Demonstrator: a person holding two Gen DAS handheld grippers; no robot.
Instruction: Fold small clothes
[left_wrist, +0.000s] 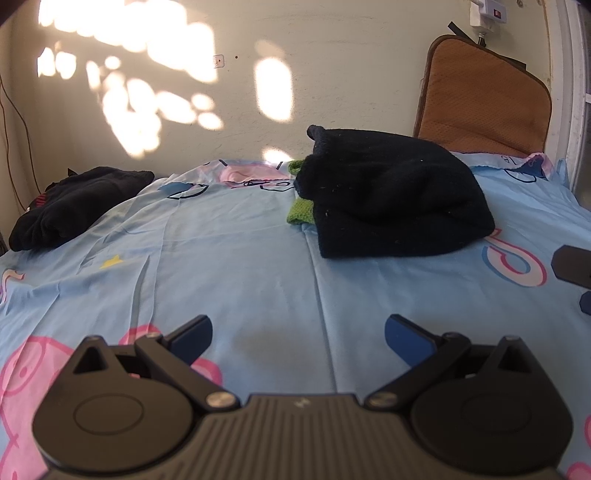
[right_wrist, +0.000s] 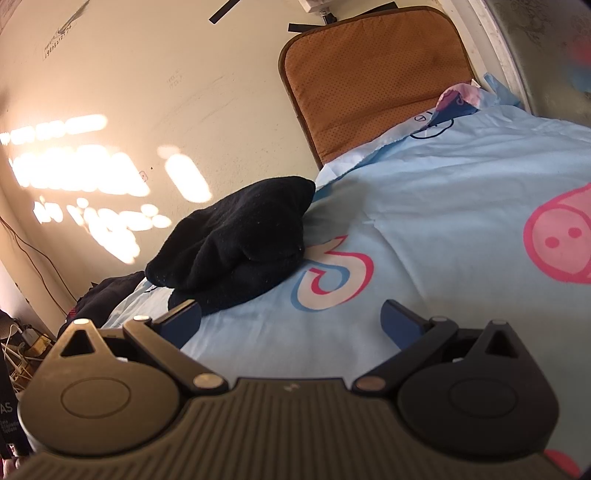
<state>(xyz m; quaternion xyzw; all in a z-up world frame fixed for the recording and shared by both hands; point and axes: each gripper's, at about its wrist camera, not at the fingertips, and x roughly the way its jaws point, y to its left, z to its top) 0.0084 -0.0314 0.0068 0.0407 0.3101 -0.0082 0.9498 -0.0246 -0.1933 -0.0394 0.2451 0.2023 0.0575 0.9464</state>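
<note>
A folded dark navy knit garment (left_wrist: 391, 199) lies on the light blue cartoon bedsheet (left_wrist: 240, 258), on top of a green knit piece (left_wrist: 299, 214). It also shows in the right wrist view (right_wrist: 236, 240). A second black garment (left_wrist: 74, 203) lies crumpled at the far left of the bed. My left gripper (left_wrist: 298, 338) is open and empty, low over the sheet in front of the pile. My right gripper (right_wrist: 291, 325) is open and empty, just right of the navy garment; its fingertip (left_wrist: 572, 267) shows at the left view's right edge.
A brown cushion (left_wrist: 484, 99) leans against the cream wall (left_wrist: 332, 92) behind the bed at the right. A white door frame (left_wrist: 569, 74) stands at the far right. Cables and clutter (right_wrist: 26, 343) lie off the bed's left side.
</note>
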